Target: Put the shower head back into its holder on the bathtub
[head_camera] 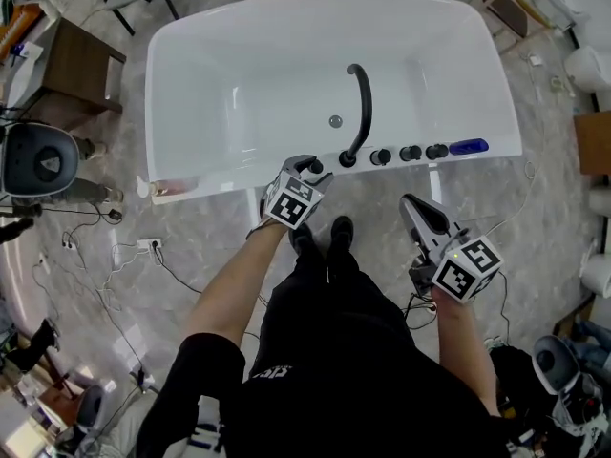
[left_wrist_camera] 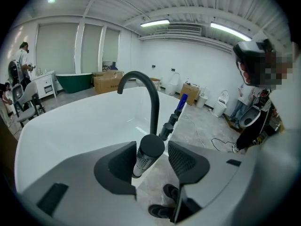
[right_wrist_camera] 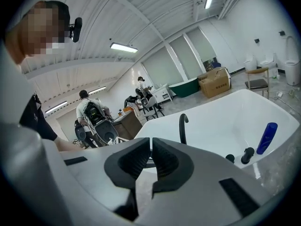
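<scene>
The shower head (left_wrist_camera: 149, 149), a black round-topped cylinder with a silver ribbed neck, stands nearly upright at the near rim of the white bathtub (head_camera: 191, 27). Its foot is hidden behind my left jaw. My left gripper (left_wrist_camera: 150, 161) is open around it: the left pad lies close to it and a gap shows at the right pad. In the head view this gripper (head_camera: 310, 170) is at the rim, just left of the black curved spout (head_camera: 361, 103). My right gripper (head_camera: 412, 208) hangs over the floor in front of the tub, shut and empty (right_wrist_camera: 150, 159).
Three black knobs (head_camera: 410, 153) and a blue bottle (head_camera: 468, 147) line the rim right of the spout. My black shoes (head_camera: 325, 237) stand close to the tub. Cables and a power strip (head_camera: 148, 246) lie on the floor at left, and a wooden table (head_camera: 81, 65) stands farther left.
</scene>
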